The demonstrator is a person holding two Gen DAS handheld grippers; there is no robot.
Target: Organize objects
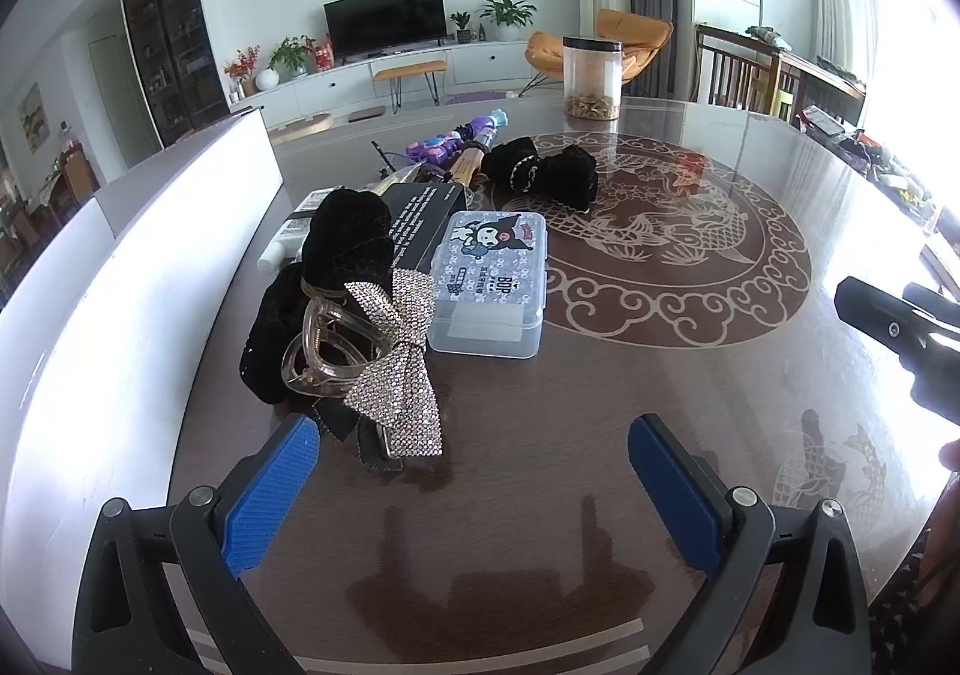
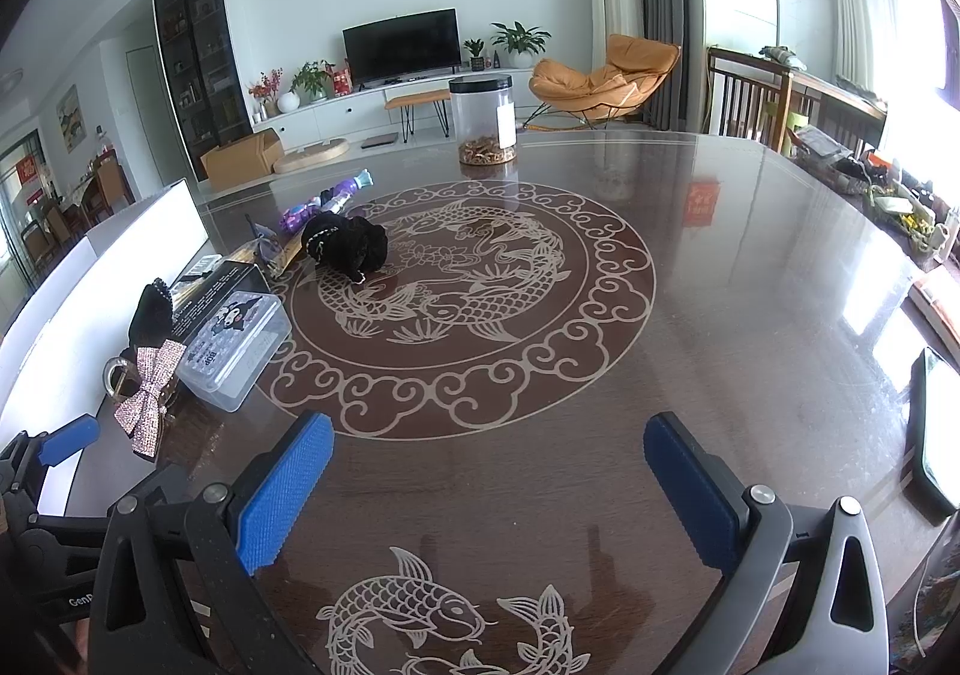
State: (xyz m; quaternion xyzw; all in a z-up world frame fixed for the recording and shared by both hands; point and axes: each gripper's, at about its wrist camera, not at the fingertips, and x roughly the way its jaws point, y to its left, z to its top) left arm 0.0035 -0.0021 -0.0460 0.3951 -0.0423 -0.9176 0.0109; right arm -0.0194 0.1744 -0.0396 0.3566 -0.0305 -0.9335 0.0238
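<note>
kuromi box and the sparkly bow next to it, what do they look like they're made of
The kuromi box looks like clear, slightly frosted hard plastic: the dark table shows through its walls. The sparkly bow seems to be fabric covered in rhinestones, with a grainy surface glinting all over; the backing can't be judged.

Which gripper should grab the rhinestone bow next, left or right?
Left. The left gripper is open, with the rhinestone bow just ahead of its jaws. The right gripper, also open, faces bare table; the bow sits far to its left.
</note>
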